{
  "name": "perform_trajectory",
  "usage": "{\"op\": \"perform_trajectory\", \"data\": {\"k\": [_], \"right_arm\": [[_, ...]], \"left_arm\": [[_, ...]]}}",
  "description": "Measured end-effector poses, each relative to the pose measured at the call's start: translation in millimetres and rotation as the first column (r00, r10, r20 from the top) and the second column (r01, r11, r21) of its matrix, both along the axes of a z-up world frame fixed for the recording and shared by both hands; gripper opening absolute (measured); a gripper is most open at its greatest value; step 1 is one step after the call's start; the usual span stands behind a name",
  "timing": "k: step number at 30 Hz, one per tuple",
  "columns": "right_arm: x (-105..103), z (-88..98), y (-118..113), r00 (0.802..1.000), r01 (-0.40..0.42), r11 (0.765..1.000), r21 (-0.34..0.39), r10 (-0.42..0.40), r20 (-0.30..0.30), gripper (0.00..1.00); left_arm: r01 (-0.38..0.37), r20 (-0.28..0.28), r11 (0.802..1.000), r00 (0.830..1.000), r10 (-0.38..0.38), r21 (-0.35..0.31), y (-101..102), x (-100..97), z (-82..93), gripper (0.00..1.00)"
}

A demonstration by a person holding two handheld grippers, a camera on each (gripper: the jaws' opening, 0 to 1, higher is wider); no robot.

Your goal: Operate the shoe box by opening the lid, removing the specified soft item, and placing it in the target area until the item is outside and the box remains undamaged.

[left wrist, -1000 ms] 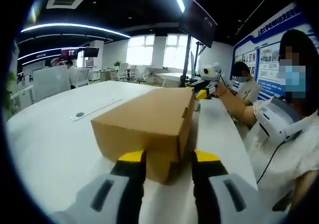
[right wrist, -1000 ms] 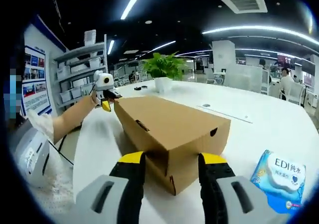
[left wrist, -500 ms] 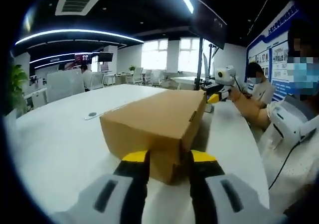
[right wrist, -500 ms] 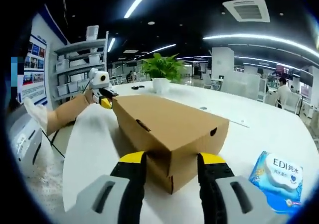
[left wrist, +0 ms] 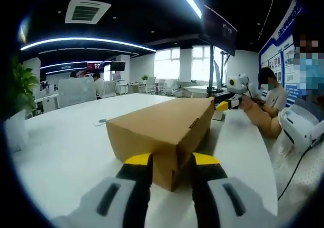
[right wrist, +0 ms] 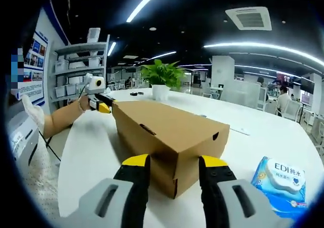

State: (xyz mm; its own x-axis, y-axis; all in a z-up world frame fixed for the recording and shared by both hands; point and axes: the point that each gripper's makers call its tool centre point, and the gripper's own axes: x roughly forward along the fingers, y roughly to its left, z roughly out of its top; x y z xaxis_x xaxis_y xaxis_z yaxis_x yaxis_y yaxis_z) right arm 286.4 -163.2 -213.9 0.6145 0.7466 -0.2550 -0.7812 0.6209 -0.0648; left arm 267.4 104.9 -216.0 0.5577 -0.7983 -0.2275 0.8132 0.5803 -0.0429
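Observation:
A brown cardboard shoe box (left wrist: 162, 129) with its lid on lies on the white table (left wrist: 66, 152). My left gripper (left wrist: 171, 162) has its yellow-tipped jaws pressed on either side of the box's near corner. At the far end of the box is my right gripper (left wrist: 225, 105), held by a person's hand. From the opposite end, the same box (right wrist: 167, 131) shows its lid overhanging the base. My right gripper (right wrist: 173, 163) clasps that near corner. The left gripper (right wrist: 103, 107) sits at the far corner.
A blue tissue pack (right wrist: 281, 185) lies on the table to the right of the box. A potted plant (right wrist: 161, 76) stands behind it. The person's forearm (right wrist: 61, 117) reaches along the table's edge, and shelves (right wrist: 76, 68) stand beyond. Chairs and desks fill the background.
Both pairs of jaws have drawn in tighter on the box corners. Both cameras have dropped to a flatter angle, so the room behind has shifted; the box keeps its place between the jaws.

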Motion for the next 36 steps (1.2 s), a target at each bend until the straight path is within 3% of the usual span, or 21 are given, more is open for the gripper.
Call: {"op": "perform_trajectory", "data": {"k": [10, 20, 36], "right_arm": [[0.2, 4.7, -1.2, 0.999, 0.016, 1.000, 0.020, -0.017, 0.039, 0.34], [-0.6, -0.1, -6.8, 0.999, 0.041, 0.999, 0.003, -0.041, 0.029, 0.31], [2.6, -4.1, -7.5, 0.998, 0.042, 0.999, -0.007, -0.041, 0.045, 0.32]], "left_arm": [[-0.059, 0.009, 0.998, 0.998, 0.059, -0.021, -1.7, 0.1, 1.5, 0.28], [-0.103, 0.041, 0.995, 0.994, 0.104, -0.012, -8.4, -2.7, 1.8, 0.26], [-0.115, 0.105, 0.993, 0.987, 0.118, -0.031, -6.9, 0.6, -1.1, 0.26]]}}
